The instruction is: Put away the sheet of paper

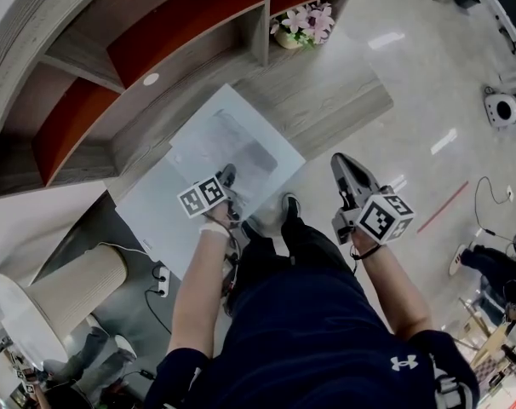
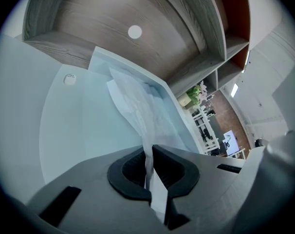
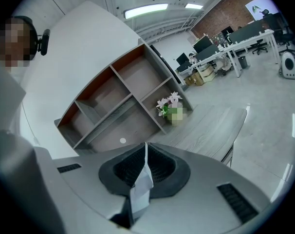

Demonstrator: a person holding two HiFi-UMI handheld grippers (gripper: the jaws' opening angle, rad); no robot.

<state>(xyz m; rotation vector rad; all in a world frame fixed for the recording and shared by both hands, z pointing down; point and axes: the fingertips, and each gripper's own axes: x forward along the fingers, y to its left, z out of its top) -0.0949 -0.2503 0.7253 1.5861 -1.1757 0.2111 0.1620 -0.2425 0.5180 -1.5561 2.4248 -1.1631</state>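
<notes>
A pale, see-through sheet of paper (image 1: 209, 147) hangs over the wooden table (image 1: 343, 92), with a greyish page showing through its upper part. My left gripper (image 1: 228, 179) is shut on its near edge. In the left gripper view the sheet (image 2: 138, 111) rises crumpled from between the closed jaws of the left gripper (image 2: 148, 152). My right gripper (image 1: 343, 167) is off to the right of the sheet, over the floor, apart from it. In its own view the right gripper (image 3: 146, 152) has its jaws shut with no object between them.
A wooden shelf unit (image 1: 139, 49) with red-backed compartments stands behind the table. A pot of pink flowers (image 1: 305, 24) sits at its right end. A ribbed cylinder (image 1: 75, 288) and a power strip (image 1: 162, 281) are on the floor at left. Desks stand far right.
</notes>
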